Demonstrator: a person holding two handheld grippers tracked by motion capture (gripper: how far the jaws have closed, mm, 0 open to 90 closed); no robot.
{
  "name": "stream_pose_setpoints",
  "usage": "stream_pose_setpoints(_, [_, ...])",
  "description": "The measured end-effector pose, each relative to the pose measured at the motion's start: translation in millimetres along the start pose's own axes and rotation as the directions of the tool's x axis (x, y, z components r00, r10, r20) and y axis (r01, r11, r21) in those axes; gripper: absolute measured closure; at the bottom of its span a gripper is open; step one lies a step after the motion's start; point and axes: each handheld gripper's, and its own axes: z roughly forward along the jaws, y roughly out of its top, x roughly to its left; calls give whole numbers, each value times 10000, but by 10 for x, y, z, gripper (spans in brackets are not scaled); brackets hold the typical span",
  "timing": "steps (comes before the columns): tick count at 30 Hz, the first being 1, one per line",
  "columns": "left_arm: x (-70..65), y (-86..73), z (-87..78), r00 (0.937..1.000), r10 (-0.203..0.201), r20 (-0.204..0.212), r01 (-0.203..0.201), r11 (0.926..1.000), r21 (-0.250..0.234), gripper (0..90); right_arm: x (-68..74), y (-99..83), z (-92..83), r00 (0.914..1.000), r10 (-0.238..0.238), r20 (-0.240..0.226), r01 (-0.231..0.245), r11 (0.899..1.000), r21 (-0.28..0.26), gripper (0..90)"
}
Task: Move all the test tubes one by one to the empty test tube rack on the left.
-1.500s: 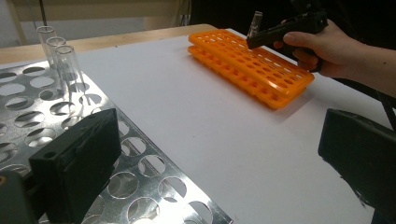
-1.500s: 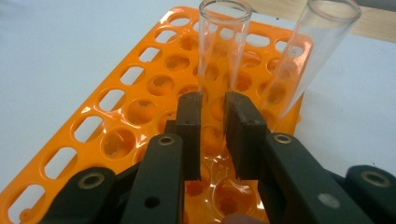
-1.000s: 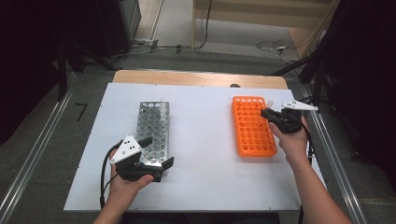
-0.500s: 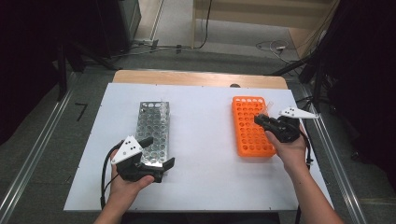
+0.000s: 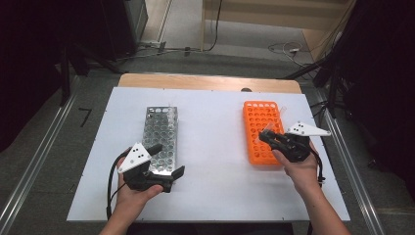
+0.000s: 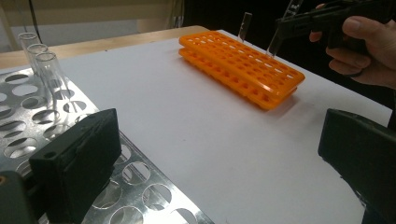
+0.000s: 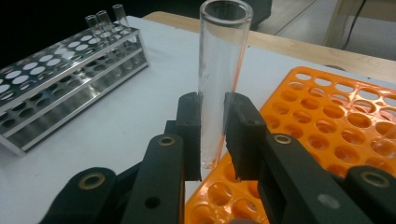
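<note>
The right gripper point(image 7: 212, 135) had its jaws pinched on a clear glass test tube point(image 7: 219, 70), which stood upright between the pads with its open mouth up. It held the tube over the near left edge of the orange rack point(image 5: 263, 131), above the white table point(image 5: 210, 147). The left gripper point(image 5: 164, 164) rested with its jaws spread wide, holding nothing, at the near end of the metal rack point(image 5: 160, 129), one jaw lying over the perforated top.

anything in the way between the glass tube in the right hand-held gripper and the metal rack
Nothing visible. The tube, held by the right hand-held gripper over the orange rack, has only bare white table between it and the metal rack.
</note>
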Motion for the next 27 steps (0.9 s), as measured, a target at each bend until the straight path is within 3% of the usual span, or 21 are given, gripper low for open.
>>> stream_pose_setpoints(12, [-47,21,1,9999,81,126,-80,9999,-61,0,267,-118,-24,9978,-207,-633,210,9998,46,740])
stream_pose_setpoints(27, [-142,42,12,9986,239,474,-231,9996,-164,0,663,-196,55,9835,-727,-1657,795,9962,349,740])
